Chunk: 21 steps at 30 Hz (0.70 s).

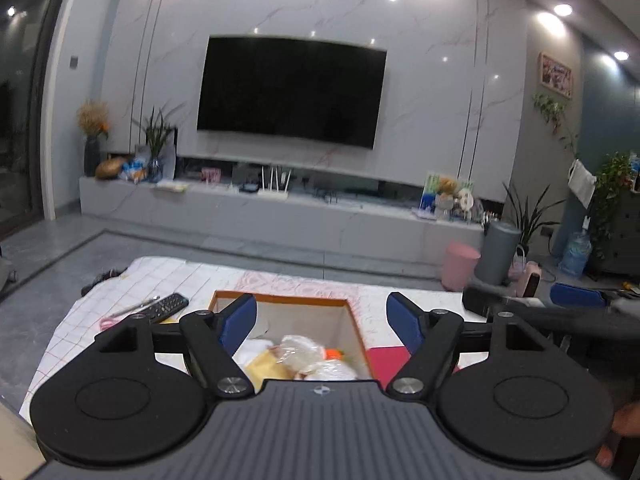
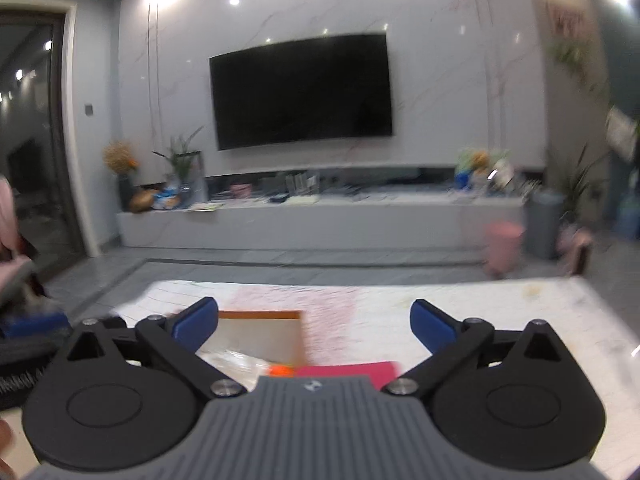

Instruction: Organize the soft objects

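My left gripper (image 1: pixel 321 326) has its blue pads spread wide with nothing between them. Below and just ahead of it sits the open box (image 1: pixel 354 320) on the table (image 1: pixel 120 280), and inside lies a heap of soft things (image 1: pixel 304 356): clear plastic-wrapped pieces, something pale yellow, a bit of orange. My right gripper (image 2: pixel 314 326) is also spread wide and empty; the box (image 2: pixel 260 314) lies below its left pad (image 2: pixel 196 326), with a pink sheet (image 2: pixel 348 370) beside it. That view is blurred, so the contents there are, I think, the same wrapped pieces.
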Motion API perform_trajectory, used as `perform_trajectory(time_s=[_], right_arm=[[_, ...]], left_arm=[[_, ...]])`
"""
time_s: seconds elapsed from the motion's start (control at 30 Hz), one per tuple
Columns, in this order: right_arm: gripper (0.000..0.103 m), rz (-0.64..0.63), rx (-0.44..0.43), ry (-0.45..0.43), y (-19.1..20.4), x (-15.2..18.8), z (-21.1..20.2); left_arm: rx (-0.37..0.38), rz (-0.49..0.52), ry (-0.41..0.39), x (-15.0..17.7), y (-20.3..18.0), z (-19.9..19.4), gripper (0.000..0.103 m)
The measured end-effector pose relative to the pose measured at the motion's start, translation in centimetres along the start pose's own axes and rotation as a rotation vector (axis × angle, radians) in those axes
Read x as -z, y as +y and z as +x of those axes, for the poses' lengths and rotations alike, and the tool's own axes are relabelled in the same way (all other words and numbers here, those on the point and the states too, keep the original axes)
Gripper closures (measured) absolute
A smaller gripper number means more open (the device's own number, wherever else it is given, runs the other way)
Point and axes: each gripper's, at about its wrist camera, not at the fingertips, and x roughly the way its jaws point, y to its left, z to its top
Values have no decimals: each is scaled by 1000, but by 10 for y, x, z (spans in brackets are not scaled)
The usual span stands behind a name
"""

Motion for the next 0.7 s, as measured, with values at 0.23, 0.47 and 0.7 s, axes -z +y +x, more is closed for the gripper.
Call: perform_trajectory(time_s=[0.23, 0.47, 0.7], right_arm=[[3, -94, 15, 7, -19, 41, -27], [3, -147, 4, 32, -31, 83, -45], [3, -155, 7, -47, -34, 130, -55]], left_arm=[[-27, 8, -36, 43, -16, -12, 16], [-5, 14, -83, 72, -25, -22, 14], [20, 16, -129, 93, -40, -25, 8]])
